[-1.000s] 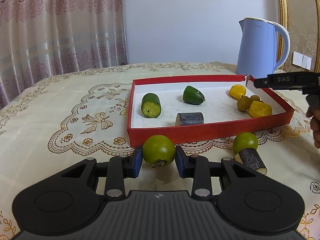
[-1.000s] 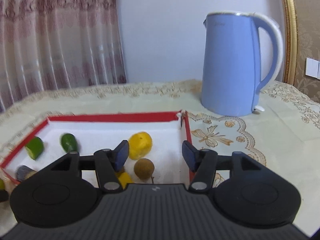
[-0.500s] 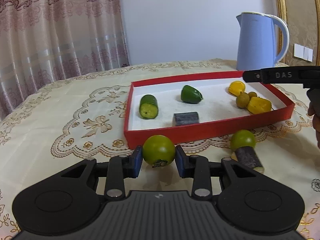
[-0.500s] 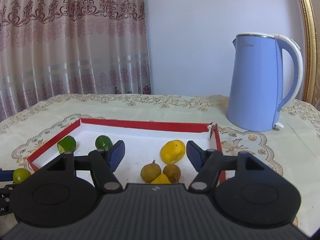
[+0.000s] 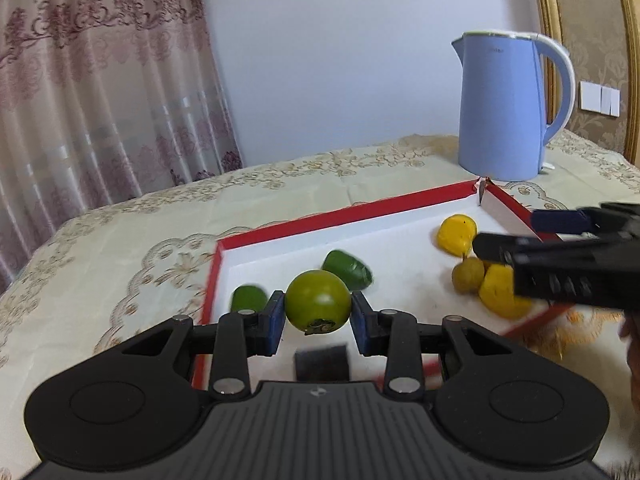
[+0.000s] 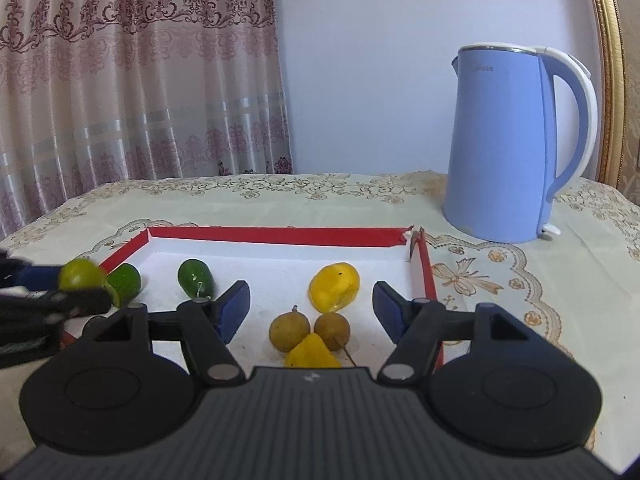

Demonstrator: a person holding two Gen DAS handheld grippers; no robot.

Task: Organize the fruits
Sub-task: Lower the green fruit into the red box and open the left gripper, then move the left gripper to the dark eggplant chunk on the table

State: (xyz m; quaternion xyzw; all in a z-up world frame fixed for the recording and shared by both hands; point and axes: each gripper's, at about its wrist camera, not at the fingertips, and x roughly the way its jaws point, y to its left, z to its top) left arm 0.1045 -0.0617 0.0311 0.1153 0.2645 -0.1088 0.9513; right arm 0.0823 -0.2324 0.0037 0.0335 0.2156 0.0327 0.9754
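Cream embroidered tablecloth (image 6: 280, 204), pink curtain (image 6: 140, 80) (patterned), left jaws pinching green fruit (image 5: 318, 301), right jaws spread.

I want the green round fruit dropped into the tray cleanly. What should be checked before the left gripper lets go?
1. Grip: left gripper shut on the green round fruit, held between both fingers: ok.
2. Fruit past the red tray wall: appears so, ok.
3. Height above the tray floor: cannot tell.
4. Landing spot: dark log piece lies just below the fruit: not ok.
5. Green pieces nearby may get bumped: cannot tell.
6. Right gripper open, empty, over the yellow fruit, apart from the left: ok.
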